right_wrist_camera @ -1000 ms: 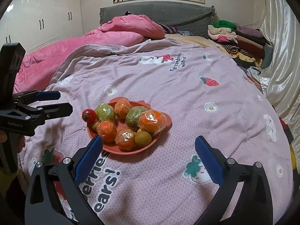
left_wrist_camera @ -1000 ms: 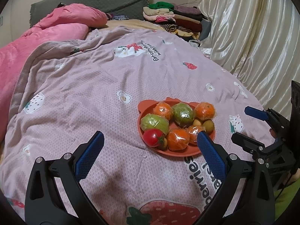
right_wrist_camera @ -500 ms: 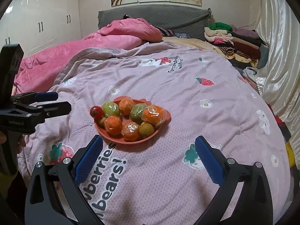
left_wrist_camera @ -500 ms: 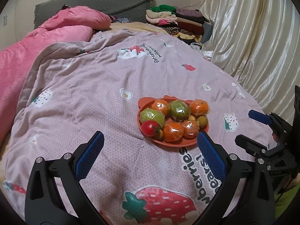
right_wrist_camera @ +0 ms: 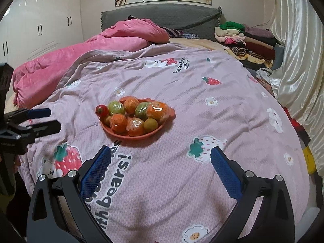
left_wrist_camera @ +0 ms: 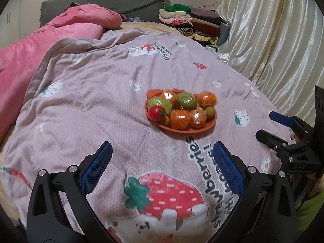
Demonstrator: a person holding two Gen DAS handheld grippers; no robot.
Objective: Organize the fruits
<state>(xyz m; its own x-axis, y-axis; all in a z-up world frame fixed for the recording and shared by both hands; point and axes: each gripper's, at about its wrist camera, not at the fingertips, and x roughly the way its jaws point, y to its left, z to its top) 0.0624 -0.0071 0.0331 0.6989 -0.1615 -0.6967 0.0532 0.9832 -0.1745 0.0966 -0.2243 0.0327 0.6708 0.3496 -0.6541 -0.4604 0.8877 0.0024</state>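
An orange oval plastic plate [left_wrist_camera: 183, 130] heaped with film-wrapped oranges, green fruits and a red tomato [left_wrist_camera: 155, 112] is seen on the pink strawberry-print bed quilt [left_wrist_camera: 97, 109], long axis crosswise. Both the left tool [left_wrist_camera: 162, 162] and the right tool [right_wrist_camera: 159, 162] are held spread wide, empty, well apart from the plate. Nothing is found between them.

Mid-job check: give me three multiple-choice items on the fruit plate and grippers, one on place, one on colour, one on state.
1. The round red tomato sits where?
A. plate's edge
B. on the blanket
C. in a gripper

2. The shallow plastic plate is what colour?
A. blue
B. orange-red
C. white

3. The left gripper and right gripper are:
A. both open, empty
B. both shut
C. holding fruit

Answers: 1 A, it rests at the rim beside wrapped fruit; 2 B, its rim shows orange-red; 3 A, blue pads stand wide apart, with nothing between.
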